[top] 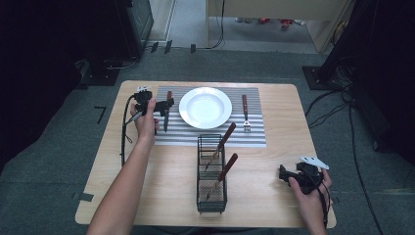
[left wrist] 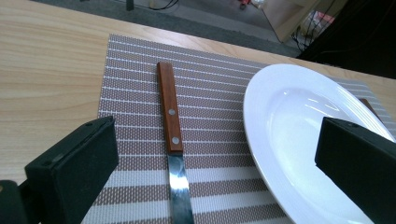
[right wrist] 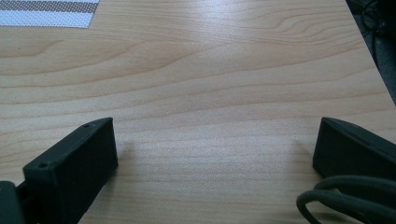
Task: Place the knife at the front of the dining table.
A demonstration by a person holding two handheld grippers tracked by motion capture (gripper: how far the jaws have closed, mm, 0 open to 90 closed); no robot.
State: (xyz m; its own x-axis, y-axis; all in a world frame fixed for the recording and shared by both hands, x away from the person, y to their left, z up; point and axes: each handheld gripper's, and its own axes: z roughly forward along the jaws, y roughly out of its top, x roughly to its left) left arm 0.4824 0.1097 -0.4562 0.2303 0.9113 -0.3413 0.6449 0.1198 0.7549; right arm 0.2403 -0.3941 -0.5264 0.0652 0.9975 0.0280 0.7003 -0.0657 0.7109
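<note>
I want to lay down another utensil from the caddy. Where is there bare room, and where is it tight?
Bare table lies between the wire caddy and the right gripper, and left of the caddy. On the striped placemat, the front strip is free. It is crowded beside the plate: knife under the left gripper, fork opposite.

My left tongs (top: pixel 164 105) hang at the end of my outstretched forearm with jaws spread wide, my right tongs (top: pixel 284 174) sit low, gaping too
</note>
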